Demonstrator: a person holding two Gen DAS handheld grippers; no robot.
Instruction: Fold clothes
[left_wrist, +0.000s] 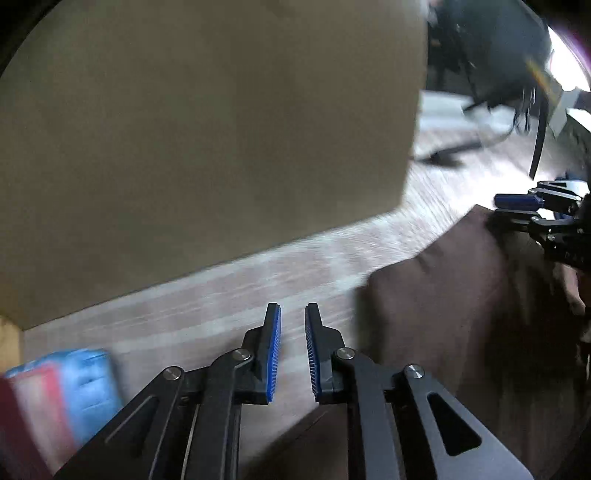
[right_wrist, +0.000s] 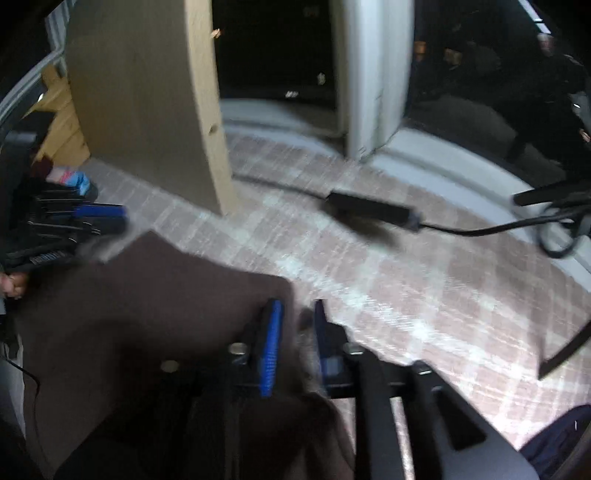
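A brown garment (left_wrist: 443, 314) lies on the checked rug (left_wrist: 258, 288), to the right of my left gripper (left_wrist: 292, 306). That gripper points down at bare rug, its blue pads a narrow gap apart with nothing between them. In the right wrist view the garment (right_wrist: 147, 314) spreads left and below. Its right edge runs up between the fingers of my right gripper (right_wrist: 297, 306), and a gap still shows beside the cloth. Each gripper shows in the other's view: the right gripper (left_wrist: 496, 207) above the garment's far corner, the left gripper (right_wrist: 123, 218) past its left corner.
A tall wooden panel (right_wrist: 147, 103) stands on the rug just beyond the garment. A black power adapter (right_wrist: 369, 210) and its cable lie across the rug to the right. A blue and red pack (left_wrist: 74, 387) sits at the left, dark blue cloth (right_wrist: 554, 435) at bottom right.
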